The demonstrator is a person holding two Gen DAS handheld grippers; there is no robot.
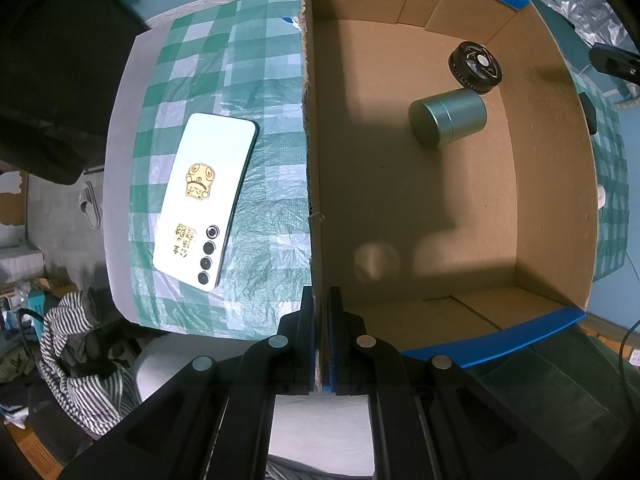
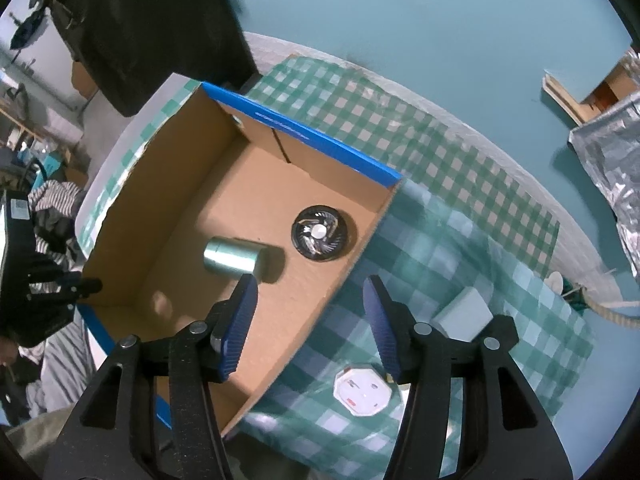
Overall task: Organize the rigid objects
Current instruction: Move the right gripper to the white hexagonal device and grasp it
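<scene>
An open cardboard box (image 1: 552, 184) with blue edging stands on a green checked cloth. Inside lie a green metal tin (image 1: 448, 117) on its side and a black round fan-like disc (image 1: 475, 67). My left gripper (image 1: 321, 300) is shut on the box's left wall, near its front corner. In the right wrist view the same box (image 2: 344, 280) holds the tin (image 2: 234, 256) and the disc (image 2: 319, 233). My right gripper (image 2: 310, 284) hangs open above the box's right wall, with nothing between its fingers. A white phone (image 1: 204, 196) lies back up on the cloth left of the box.
Right of the box on the cloth lie a white octagonal socket adapter (image 2: 362, 391) and a white block (image 2: 464, 314). A striped cloth (image 1: 80, 360) hangs below the table's edge. Crinkled silver foil (image 2: 612, 160) sits at the far right, a rope (image 2: 612, 308) below it.
</scene>
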